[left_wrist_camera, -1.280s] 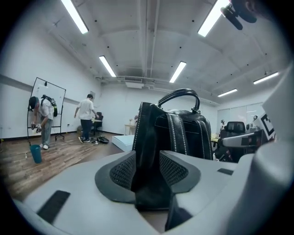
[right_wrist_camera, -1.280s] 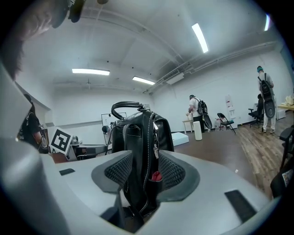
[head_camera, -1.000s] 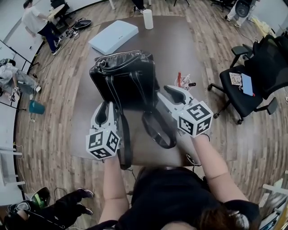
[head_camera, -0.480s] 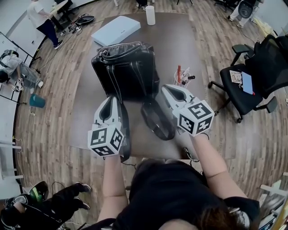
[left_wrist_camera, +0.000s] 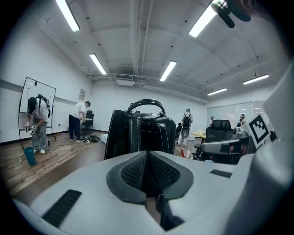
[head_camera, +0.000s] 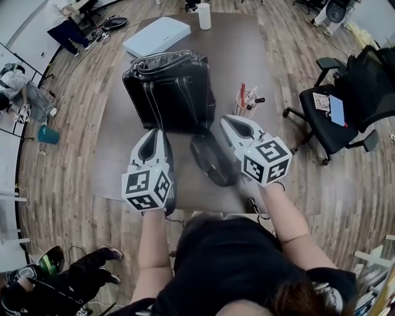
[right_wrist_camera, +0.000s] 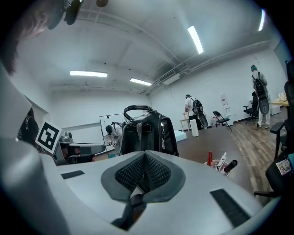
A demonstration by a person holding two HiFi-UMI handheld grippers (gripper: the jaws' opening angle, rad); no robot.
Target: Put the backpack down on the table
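The black backpack (head_camera: pixel 170 89) stands upright on the brown table (head_camera: pixel 259 49), handle up, also in the left gripper view (left_wrist_camera: pixel 140 135) and the right gripper view (right_wrist_camera: pixel 147 133). Its two shoulder straps trail toward me: one (head_camera: pixel 169 185) runs under my left gripper, the other lies as a loop (head_camera: pixel 210 162) beside my right gripper. My left gripper (head_camera: pixel 154 134) (left_wrist_camera: pixel 147 156) and my right gripper (head_camera: pixel 229 121) (right_wrist_camera: pixel 144 157) hover just short of the bag. Both are shut, pads together with nothing pinched between them.
A cup of pens (head_camera: pixel 245 102) stands right of the backpack, close to the right gripper. A flat white box (head_camera: pixel 156 36) and a white roll (head_camera: pixel 204 16) sit at the table's far end. A black office chair (head_camera: pixel 345 105) stands to the right. People stand at the far left.
Both grippers have drawn back from the backpack toward me, and their jaws have gone from open to shut. The backpack stays standing and the straps lie on the table.
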